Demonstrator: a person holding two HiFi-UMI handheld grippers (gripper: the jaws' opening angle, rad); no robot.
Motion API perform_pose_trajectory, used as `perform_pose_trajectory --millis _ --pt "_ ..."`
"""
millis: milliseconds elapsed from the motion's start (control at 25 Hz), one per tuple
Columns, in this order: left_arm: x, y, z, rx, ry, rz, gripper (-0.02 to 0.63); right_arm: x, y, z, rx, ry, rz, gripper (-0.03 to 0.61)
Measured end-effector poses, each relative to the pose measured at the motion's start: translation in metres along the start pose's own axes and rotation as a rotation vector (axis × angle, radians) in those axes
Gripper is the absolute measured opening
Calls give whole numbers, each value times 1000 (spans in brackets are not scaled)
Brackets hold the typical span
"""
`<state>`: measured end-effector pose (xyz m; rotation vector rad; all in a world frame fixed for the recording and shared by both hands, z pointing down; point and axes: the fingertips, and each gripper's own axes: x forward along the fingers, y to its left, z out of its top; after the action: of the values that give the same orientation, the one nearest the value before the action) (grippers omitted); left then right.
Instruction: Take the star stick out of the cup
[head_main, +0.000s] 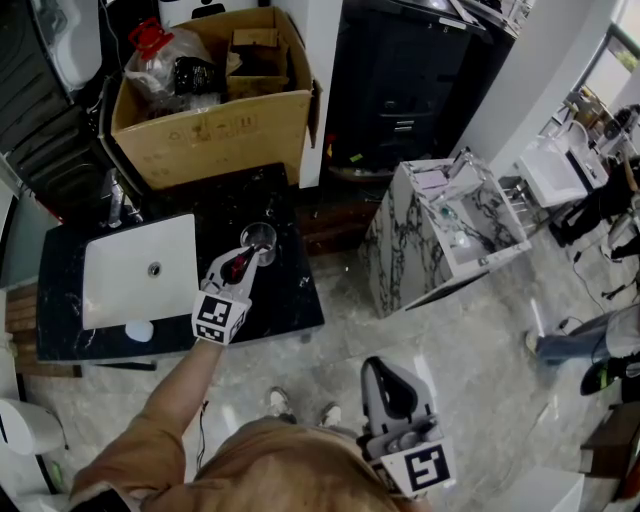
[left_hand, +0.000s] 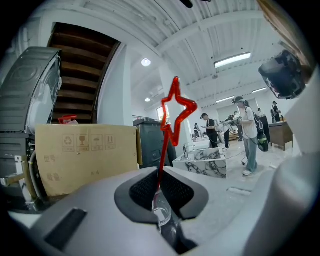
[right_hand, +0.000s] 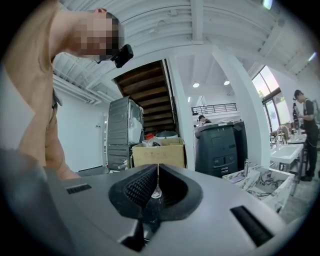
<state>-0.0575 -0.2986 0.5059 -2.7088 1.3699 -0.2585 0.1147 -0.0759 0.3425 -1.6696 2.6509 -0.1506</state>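
Note:
A red star stick (left_hand: 175, 112) stands upright, its thin stem running down between the pads of my left gripper (left_hand: 159, 189), which is shut on it. Just below the pads I see the rim of the clear glass cup (left_hand: 162, 216). In the head view the left gripper (head_main: 250, 258) reaches over the black counter (head_main: 290, 300) to the cup (head_main: 258, 238), and a bit of the red stick (head_main: 236, 268) shows between its jaws. My right gripper (head_main: 378, 368) hangs low over the floor, well away from the cup. Its pads (right_hand: 145, 185) meet with nothing between them.
A white sink basin (head_main: 140, 270) is set in the counter left of the cup. An open cardboard box (head_main: 215, 120) with bags stands behind the counter. A marble vanity (head_main: 450, 225) sits on the floor to the right. People stand in the background.

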Motion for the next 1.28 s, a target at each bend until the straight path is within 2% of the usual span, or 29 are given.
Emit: perform_pose_trajectory --millis 1280 --pt "1 5 1 -25 1 31 14 -7 -8 1 13 -12 2 3"
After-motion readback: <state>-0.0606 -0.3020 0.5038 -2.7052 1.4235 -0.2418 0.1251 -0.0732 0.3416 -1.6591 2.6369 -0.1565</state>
